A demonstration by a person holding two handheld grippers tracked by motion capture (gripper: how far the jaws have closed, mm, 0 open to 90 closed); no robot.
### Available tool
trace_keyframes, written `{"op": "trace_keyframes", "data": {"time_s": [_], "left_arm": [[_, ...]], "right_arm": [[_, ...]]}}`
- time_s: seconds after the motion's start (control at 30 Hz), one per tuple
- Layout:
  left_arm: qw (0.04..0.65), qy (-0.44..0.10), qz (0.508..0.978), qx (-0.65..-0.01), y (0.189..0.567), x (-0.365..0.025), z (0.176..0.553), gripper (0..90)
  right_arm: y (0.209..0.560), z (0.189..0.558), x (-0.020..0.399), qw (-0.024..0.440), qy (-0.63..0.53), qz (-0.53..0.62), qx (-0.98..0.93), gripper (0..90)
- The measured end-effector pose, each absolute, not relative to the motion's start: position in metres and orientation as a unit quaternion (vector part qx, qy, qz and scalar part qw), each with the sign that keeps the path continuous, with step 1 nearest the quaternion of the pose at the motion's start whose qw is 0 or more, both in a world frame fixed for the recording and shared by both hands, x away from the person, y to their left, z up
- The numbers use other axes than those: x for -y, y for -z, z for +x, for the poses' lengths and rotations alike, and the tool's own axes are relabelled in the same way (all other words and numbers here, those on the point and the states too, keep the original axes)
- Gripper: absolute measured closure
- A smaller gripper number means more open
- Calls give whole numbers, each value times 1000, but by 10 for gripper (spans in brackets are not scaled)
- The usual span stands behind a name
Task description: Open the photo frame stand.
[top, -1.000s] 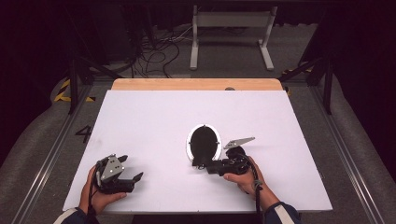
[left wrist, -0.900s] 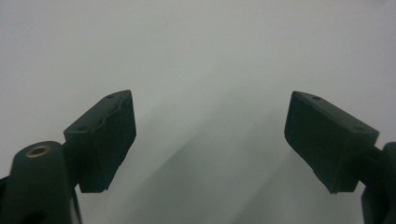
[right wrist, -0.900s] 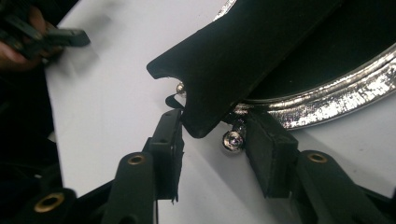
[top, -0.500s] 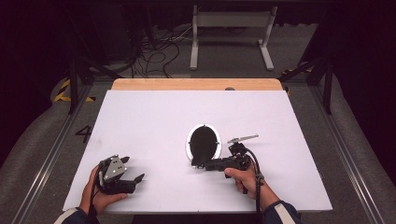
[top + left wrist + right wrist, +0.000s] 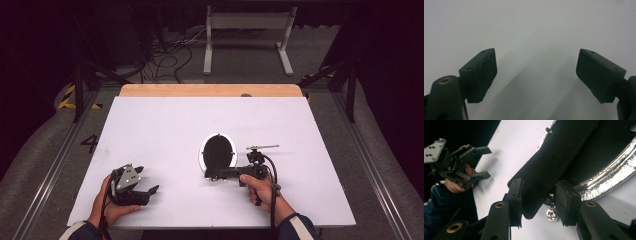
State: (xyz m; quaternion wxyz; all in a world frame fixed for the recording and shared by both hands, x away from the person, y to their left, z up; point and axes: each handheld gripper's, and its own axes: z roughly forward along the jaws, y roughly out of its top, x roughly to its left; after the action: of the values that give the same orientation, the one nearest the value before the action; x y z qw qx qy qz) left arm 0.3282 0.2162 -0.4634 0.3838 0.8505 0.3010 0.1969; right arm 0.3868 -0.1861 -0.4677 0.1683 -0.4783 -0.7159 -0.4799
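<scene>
One white-topped bench, one round black pan with a shiny silver rim, one flat black handle on it, two black two-jaw tools, left tool, right tool, two hands.

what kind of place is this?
Probably a lab recording rig, not a kitchen: a bare white table on a railed floor, loose cables behind it, and a lone pan.

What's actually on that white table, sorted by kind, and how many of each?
Frying pan, black inside with a shiny rim and black handle: 1
Hand-held grippers, left gripper and right gripper: 2
Total: 3
</scene>
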Motion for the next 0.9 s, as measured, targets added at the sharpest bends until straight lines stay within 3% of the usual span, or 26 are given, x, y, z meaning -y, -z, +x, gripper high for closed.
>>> {"op": "trace_keyframes", "data": {"time_s": [0.37,0.47,0.7,0.9], "left_arm": [[411,-144,854,-284,453,-174,379,202],[403,-149,858,-281,449,-163,392,204],[425,-103,852,-287,449,-149,419,180],[412,-83,856,-301,459,-139,429,214]], "right_arm": [[470,393,184,169,497,-481,703,598],[469,393,183,160,495,-477,709,605],[469,390,181,125,492,-455,731,620],[470,390,180,113,489,-447,741,627]]}}
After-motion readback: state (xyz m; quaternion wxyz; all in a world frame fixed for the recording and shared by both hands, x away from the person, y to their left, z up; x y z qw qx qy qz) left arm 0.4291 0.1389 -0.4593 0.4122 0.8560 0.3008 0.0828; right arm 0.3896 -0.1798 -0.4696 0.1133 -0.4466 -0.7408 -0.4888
